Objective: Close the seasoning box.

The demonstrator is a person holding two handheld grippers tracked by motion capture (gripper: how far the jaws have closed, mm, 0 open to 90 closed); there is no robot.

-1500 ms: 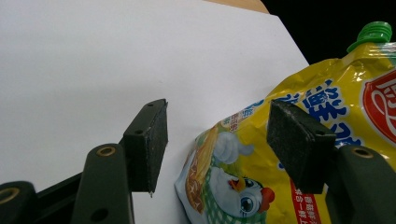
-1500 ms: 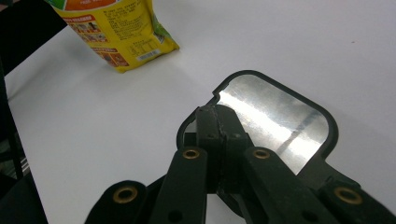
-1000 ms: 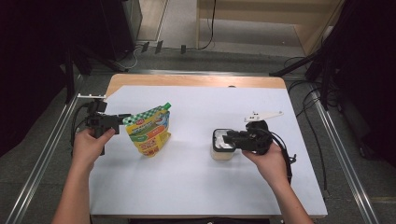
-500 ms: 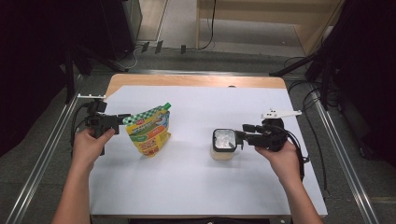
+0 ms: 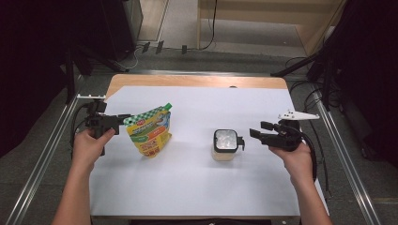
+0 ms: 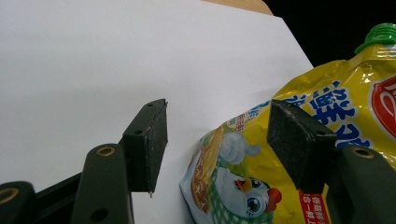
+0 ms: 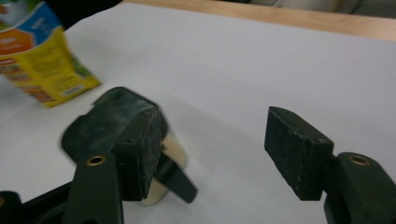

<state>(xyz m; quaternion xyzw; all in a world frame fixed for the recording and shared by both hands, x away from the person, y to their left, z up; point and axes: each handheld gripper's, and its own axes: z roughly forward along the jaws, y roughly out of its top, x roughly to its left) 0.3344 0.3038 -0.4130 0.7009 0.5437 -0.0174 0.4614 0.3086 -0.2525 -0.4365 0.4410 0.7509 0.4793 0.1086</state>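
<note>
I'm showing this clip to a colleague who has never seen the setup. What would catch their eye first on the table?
The bright yellow stand-up pouch with a green cap, printed with a cartoon chicken, stands at the left of the white table; the left gripper is open, its jaws at the pouch's edge. Right of centre sits a small pale jar with a black lid, and the right gripper, jaws just opened, is beside it, holding nothing.

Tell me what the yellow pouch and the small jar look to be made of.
Yellow pouch: glossy, flexible plastic film, judging by its creases and shiny highlights, with a green plastic-looking screw cap.
Small jar: apparently translucent pale plastic or glass, hard to tell which; its black lid looks like matte plastic.
</note>
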